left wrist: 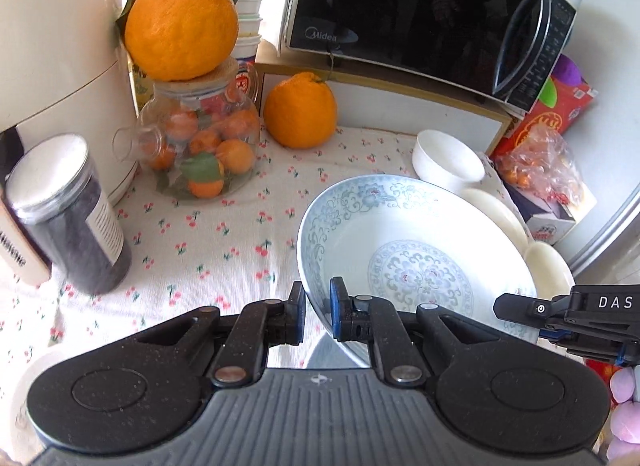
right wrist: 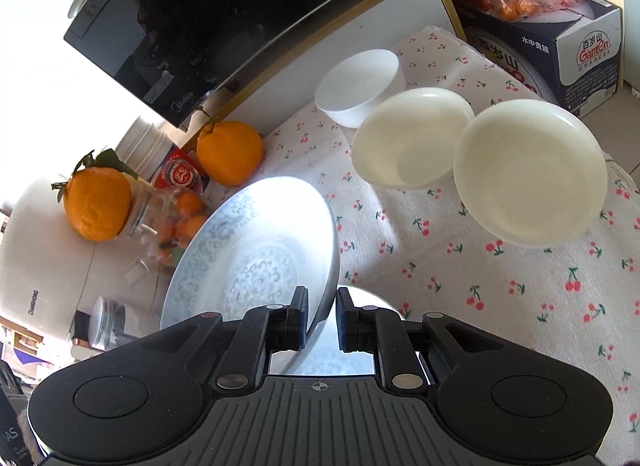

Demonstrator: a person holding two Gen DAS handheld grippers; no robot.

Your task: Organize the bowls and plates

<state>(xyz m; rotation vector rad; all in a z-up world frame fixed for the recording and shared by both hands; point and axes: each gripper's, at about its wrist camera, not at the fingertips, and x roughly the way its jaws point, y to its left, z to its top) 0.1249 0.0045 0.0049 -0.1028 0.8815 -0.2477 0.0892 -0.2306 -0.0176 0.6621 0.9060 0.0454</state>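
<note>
Both grippers' jaws straddle patterned plate rim — opposite edges.

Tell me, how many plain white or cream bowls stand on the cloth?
3, in a row right of the patterned plate: a white bowl nearest the microwave, a cream bowl beside it, another cream bowl closest. More may be hidden.

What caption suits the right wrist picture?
Right gripper grips the patterned plate by its rim beside three white bowls.
</note>
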